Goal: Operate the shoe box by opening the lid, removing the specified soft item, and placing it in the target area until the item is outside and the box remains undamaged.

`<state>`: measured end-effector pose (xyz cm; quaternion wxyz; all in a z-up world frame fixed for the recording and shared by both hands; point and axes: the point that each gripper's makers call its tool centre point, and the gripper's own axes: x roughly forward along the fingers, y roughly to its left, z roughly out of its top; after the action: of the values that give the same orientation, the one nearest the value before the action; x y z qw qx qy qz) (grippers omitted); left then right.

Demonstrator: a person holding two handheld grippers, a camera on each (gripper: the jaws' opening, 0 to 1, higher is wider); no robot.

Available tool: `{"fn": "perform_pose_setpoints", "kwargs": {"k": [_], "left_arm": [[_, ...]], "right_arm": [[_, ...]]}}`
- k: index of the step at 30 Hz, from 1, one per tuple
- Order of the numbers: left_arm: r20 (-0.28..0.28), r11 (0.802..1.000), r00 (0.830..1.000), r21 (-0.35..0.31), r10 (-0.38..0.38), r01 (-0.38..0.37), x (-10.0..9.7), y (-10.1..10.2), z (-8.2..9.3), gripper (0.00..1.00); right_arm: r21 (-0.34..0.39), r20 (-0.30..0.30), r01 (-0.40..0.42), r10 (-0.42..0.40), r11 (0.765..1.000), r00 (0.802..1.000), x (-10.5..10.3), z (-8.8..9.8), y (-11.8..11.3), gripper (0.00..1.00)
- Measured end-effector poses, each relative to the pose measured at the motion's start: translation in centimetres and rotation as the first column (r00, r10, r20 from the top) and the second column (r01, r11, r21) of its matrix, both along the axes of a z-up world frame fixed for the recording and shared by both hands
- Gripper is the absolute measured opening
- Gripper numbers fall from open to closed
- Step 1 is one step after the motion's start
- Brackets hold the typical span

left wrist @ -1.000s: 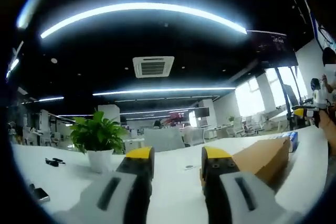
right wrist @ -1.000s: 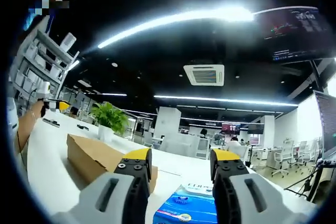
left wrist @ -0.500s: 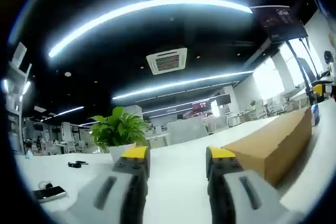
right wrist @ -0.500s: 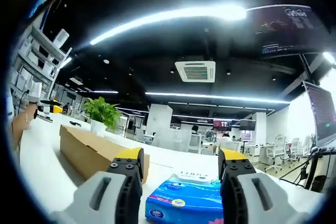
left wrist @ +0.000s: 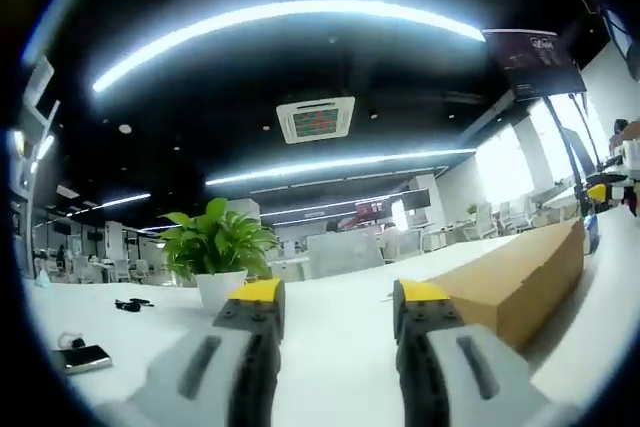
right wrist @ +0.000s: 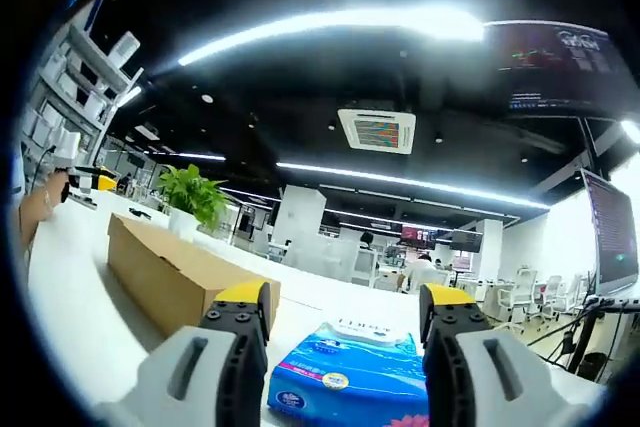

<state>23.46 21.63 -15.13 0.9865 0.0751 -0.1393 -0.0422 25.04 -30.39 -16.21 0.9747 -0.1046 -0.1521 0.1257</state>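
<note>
Plainly, the brown cardboard shoe box [right wrist: 170, 277] sits closed.

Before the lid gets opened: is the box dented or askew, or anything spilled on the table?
Nothing stands out. The cardboard shoe box lies closed on the white table, edges straight, no dents visible. The blue tissue pack sits intact between the open right gripper jaws, untouched. The potted plant stands upright. The left gripper is open too.
</note>
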Motion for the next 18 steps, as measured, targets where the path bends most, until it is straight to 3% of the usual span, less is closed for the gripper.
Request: {"fn": "perform_pose_setpoints", "kwargs": {"k": [18], "left_arm": [[0.011, 1.0, 1.0, -0.017, -0.006, 0.006, -0.34, 0.13, 0.28, 0.44]], "right_arm": [[-0.011, -0.003, -0.014, 0.014, 1.0, 1.0, -0.13, -0.05, 0.27, 0.63]]}}
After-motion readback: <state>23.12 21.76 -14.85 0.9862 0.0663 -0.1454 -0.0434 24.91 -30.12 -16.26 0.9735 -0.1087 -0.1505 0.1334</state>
